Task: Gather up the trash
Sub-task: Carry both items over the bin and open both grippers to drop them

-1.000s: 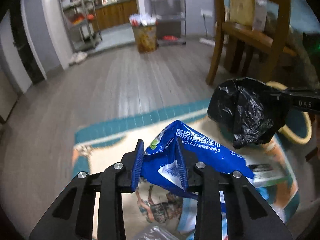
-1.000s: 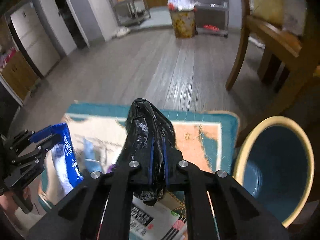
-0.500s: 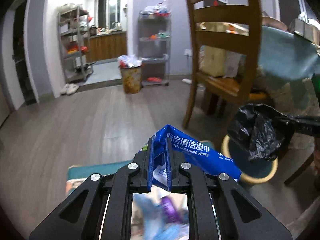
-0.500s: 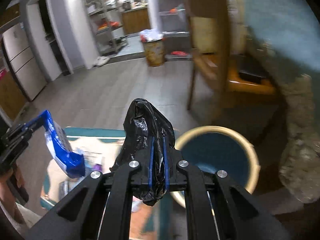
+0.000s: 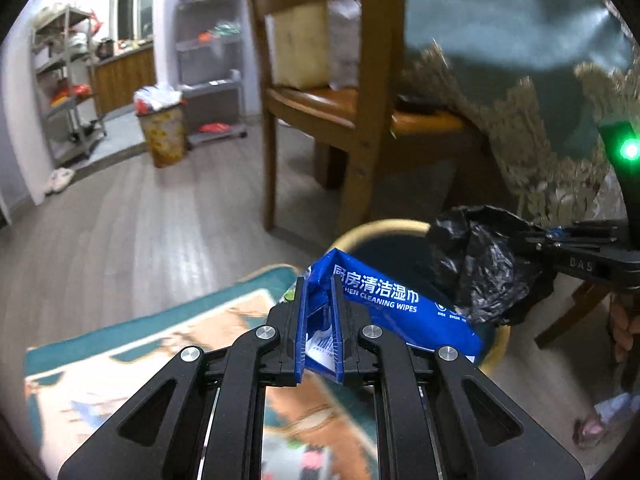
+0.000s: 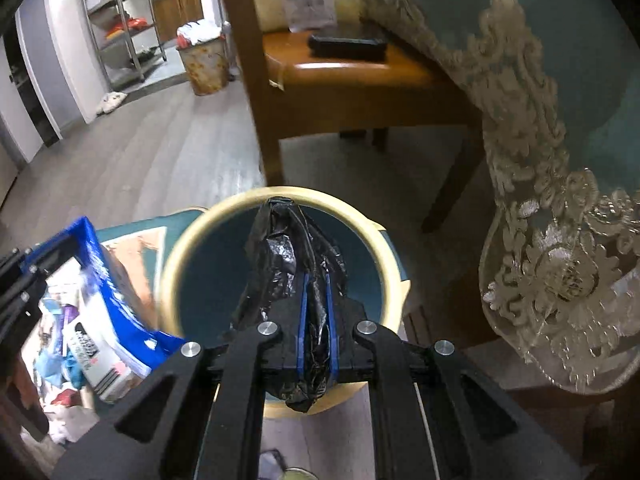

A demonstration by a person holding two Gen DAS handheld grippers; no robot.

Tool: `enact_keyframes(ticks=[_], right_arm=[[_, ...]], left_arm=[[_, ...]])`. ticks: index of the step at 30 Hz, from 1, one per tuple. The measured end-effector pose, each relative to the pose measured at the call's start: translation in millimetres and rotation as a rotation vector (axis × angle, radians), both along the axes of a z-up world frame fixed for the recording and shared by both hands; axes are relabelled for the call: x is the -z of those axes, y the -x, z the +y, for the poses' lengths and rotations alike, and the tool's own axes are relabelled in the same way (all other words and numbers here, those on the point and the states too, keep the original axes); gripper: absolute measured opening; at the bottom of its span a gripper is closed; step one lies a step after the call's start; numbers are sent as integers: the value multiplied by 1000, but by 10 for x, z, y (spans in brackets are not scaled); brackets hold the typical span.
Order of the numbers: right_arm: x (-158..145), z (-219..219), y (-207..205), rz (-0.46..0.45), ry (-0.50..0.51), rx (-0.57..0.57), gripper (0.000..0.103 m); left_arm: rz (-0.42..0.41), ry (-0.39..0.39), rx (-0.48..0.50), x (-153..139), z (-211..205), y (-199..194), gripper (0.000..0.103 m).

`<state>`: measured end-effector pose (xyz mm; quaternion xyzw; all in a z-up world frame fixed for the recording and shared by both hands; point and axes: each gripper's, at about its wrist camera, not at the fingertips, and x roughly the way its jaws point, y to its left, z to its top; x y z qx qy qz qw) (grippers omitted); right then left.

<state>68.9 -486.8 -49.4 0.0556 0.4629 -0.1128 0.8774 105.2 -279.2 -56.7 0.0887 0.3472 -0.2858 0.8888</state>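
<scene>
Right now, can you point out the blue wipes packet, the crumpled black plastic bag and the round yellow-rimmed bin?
blue wipes packet [image 5: 384, 300]: left wrist view, printed front face.
crumpled black plastic bag [image 6: 280, 256]: right wrist view, upper bulge beyond the fingers.
round yellow-rimmed bin [image 6: 176, 264]: right wrist view, left rim.

The round bin [image 6: 390, 276] stands on the floor with its mouth facing up and unobstructed from above, except for the black plastic bag [image 6: 288, 264] hanging over it. The blue wipes pack [image 5: 384, 300] overhangs the bin rim on the left side. Directly behind the bin, the wooden chair [image 6: 352, 68] blocks forward passage; its front leg stands just beyond the rim. To the right, the lace-edged tablecloth [image 6: 552, 264] hangs low and closes off that side. To the left, the patterned mat [image 5: 132, 352] carries loose litter. Open plank floor [image 5: 132, 224] extends left and forward toward the far waste basket [image 5: 164, 136].
</scene>
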Motion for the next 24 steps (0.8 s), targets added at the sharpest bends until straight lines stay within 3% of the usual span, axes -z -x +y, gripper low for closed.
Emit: enact_keyframes(ticks=[2,3,4,5,6,8,15,17,20,24], right_arm=[[57,-72,-40,-8,12,8,9],[72,-88,-48,-11,8,13,11],[87,-117,-65,-16,0,23,22],[86,-136,-65,-23,-10,32,37],[80,-171,-67,-34,-21,43,42],[42,-179,-61,-51,-36,46,47],[-121,19,-94,-85,-38,24,70],[-213,129,-87,-110,-36,10,85],[-313,290,-81,-138,-34,-18,93],[-372,643,-62,-167,-35,-88,97]], left_arm=[[11,1,5,124,-121,-37,12],[15,11,4,169,-152,-44,17],[21,22,1,184,-173,-55,20],[30,30,-2,190,-174,-61,31],[35,31,-9,191,-174,-72,45],[29,35,-13,157,-125,-54,54],[-7,12,-61,-51,274,16,70],[-21,9,-84,-149,471,60,77],[-33,0,-120,-273,766,118,81],[-45,-8,-180,-387,1258,215,84]])
